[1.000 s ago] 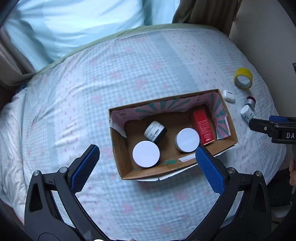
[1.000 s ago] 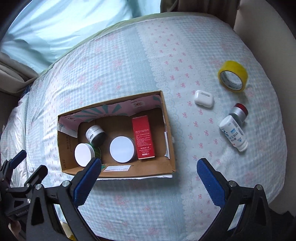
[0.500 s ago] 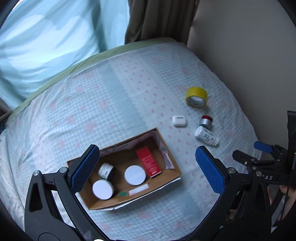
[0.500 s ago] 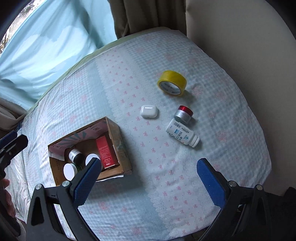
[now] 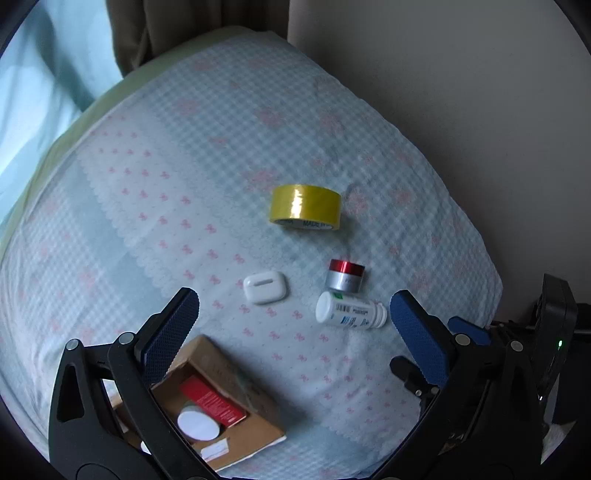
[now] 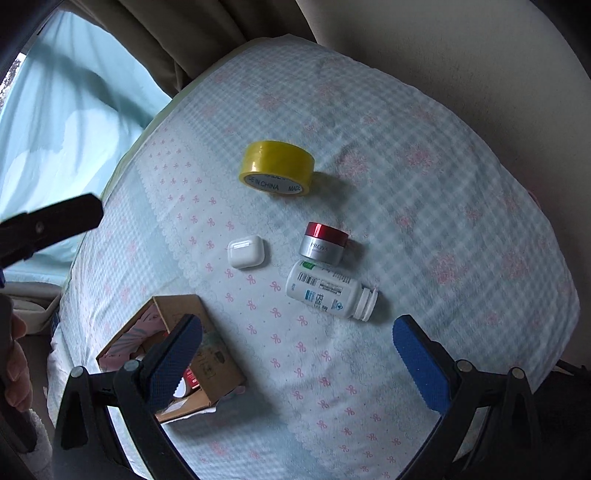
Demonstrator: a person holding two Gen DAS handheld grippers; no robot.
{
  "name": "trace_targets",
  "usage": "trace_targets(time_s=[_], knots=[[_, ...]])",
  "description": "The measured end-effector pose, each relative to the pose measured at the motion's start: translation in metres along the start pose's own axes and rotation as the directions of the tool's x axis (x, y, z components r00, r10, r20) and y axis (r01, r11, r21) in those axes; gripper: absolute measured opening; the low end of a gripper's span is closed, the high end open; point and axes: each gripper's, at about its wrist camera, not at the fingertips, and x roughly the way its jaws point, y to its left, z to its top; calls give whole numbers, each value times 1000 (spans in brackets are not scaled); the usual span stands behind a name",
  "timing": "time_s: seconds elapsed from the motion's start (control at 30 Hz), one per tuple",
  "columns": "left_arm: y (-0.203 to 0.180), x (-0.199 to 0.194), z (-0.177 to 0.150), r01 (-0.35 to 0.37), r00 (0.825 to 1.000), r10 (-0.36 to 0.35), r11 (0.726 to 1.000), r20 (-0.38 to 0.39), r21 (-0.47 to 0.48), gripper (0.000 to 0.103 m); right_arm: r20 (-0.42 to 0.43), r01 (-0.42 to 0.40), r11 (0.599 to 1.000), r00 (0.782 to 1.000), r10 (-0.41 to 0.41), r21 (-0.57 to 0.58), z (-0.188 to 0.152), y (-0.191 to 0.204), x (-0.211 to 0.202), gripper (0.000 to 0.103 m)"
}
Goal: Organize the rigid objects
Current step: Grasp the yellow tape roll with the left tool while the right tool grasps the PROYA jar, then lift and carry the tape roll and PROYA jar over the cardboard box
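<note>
Our left gripper hangs over the bed with its blue-padded jaws spread wide and nothing between them; our right gripper is the same, gaping and empty. Nearest us, partly behind the left finger of each tool, sits the cardboard box, and inside it we see a red carton lying flat and a white round lid just beside it. The rest of the box's contents are hidden by the fingers.

Beyond the box, out on the checked bedspread, a white bottle lies on its side, cap pointing right. Touching or just behind it stands a small silver jar with a red lid; we cannot tell whether they are in contact. To the left of the jar, apart from it, lies a white earbud case. Farther still, a roll of yellow tape rests tilted on its side. Past the bed's edge we see a plain wall and a brown curtain.
</note>
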Motion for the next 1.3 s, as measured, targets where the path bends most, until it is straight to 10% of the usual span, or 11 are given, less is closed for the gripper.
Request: trace_targets(time_s=[0.57,0.87,1.07,1.3], knots=[[-23,177,80,-52,969,72,995,-235,90,103,-48,-31,984,998,41,178,42,-43,115,99],[-16,211,86,-33,956,49,998,-288,61,103,-53,-39,962,997,55,271,48,-47,143,81],[-15,227,88,-6,951,22,999,-308,54,97,-100,-37,956,993,68,292,51,-50,160,51],[-16,229,94,-2,959,22,998,-283,70,96,-94,-45,956,993,76,289,55,-50,161,50]])
